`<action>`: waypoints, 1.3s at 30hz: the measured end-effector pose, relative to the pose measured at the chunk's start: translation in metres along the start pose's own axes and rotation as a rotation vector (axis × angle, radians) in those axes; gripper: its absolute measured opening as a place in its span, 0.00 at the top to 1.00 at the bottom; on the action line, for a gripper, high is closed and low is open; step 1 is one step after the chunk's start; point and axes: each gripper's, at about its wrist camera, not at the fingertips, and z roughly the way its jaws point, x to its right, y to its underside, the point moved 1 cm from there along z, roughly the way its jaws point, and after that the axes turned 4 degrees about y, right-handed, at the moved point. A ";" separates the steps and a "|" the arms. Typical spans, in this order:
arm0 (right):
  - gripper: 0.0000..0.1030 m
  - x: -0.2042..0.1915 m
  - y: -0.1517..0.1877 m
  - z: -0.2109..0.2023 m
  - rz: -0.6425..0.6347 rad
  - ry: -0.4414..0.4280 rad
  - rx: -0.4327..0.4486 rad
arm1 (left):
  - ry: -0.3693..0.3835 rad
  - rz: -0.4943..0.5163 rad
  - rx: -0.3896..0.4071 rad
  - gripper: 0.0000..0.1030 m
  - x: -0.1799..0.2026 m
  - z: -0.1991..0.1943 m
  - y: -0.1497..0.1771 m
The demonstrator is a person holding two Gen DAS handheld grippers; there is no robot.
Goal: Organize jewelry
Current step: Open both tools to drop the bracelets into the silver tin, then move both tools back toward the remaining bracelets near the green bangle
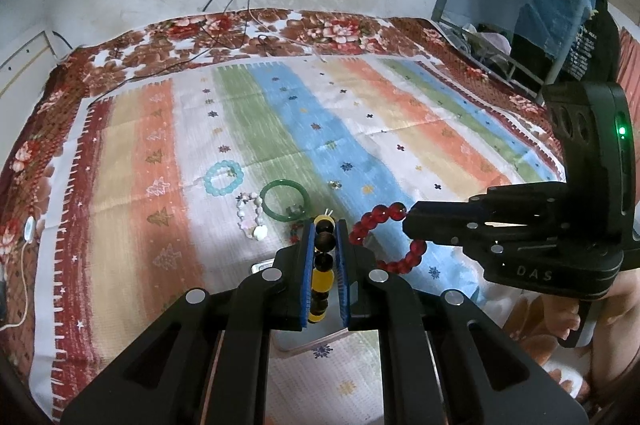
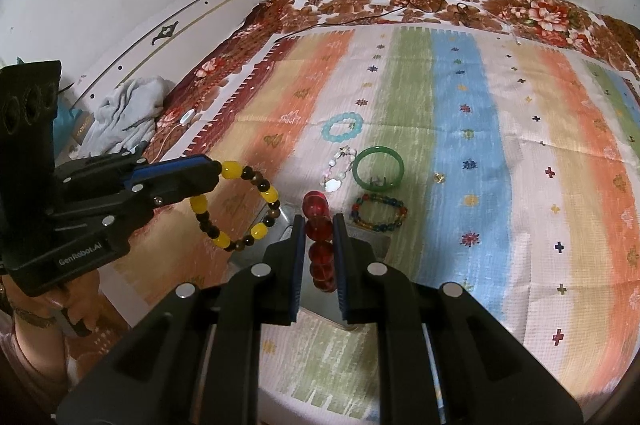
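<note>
Left tongs [image 1: 324, 225] pinch one yellow-and-brown bead bracelet [image 2: 236, 205]; right tongs [image 2: 316, 221] pinch one red bead bracelet [image 1: 384, 241], both lifted. Ahead on the striped cloth [image 2: 520, 153] lie four more: multicolored bracelet [image 2: 379, 212], green bangle [image 2: 378, 167], white bracelet [image 2: 339, 169], pale-blue bracelet [image 2: 342, 127].

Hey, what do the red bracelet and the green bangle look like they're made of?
Red bracelet, gripped by the right gripper: translucent glossy round beads, likely glass or resin, since light glows through them. Green bangle, lying on the striped cloth: one smooth solid ring with a soft sheen, maybe jade, glass or plastic; the pictures can't settle it.
</note>
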 end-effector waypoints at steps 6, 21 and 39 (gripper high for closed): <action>0.59 0.009 -0.004 0.000 0.036 0.015 0.011 | -0.043 -0.020 -0.010 0.57 -0.011 0.006 0.001; 0.40 0.033 -0.010 0.023 0.076 0.057 -0.025 | -0.104 -0.088 -0.067 0.48 -0.044 0.026 -0.002; 0.38 0.055 -0.017 0.063 0.122 0.035 -0.114 | -0.153 -0.107 -0.165 0.44 -0.071 0.066 -0.009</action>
